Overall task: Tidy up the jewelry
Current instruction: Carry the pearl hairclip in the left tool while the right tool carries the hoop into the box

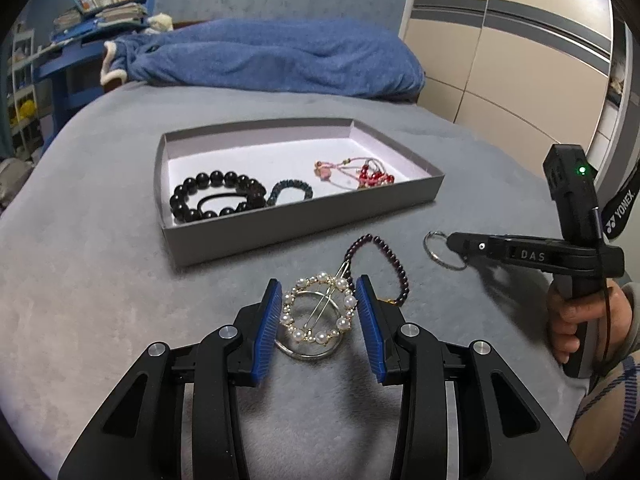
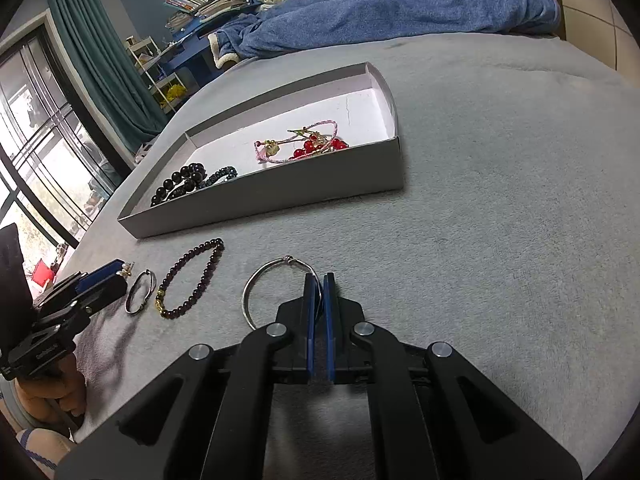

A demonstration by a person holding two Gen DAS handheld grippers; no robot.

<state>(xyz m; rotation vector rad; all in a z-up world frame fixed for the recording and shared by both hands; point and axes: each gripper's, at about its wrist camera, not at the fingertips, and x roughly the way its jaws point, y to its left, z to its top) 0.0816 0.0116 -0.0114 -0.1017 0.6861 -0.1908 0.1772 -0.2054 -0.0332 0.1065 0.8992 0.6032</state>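
Note:
A grey box lid tray (image 1: 304, 216) (image 2: 280, 200) lies on the bed and holds a black bead bracelet (image 1: 208, 196), a dark teal bracelet (image 1: 290, 188) and a pink and red bracelet (image 1: 356, 174) (image 2: 308, 146). My left gripper (image 1: 318, 300) is open, its blue pads either side of a pearl ring hair clip (image 1: 318, 312) that lies over a silver bangle (image 1: 308, 350) (image 2: 140, 292). A dark red bead bracelet (image 1: 384, 264) (image 2: 192, 280) lies just beyond. My right gripper (image 2: 319, 284) (image 1: 452, 242) is shut on a thin silver hoop bangle (image 2: 268, 280) (image 1: 438, 250).
The grey bed cover (image 1: 120, 280) (image 2: 500, 220) spreads all round the tray. A blue blanket (image 1: 280, 56) (image 2: 400, 4) lies at the far end. A blue desk with books (image 1: 100, 12) stands beyond, a wardrobe (image 1: 520, 60) at the right, a window (image 2: 36, 140) at the left.

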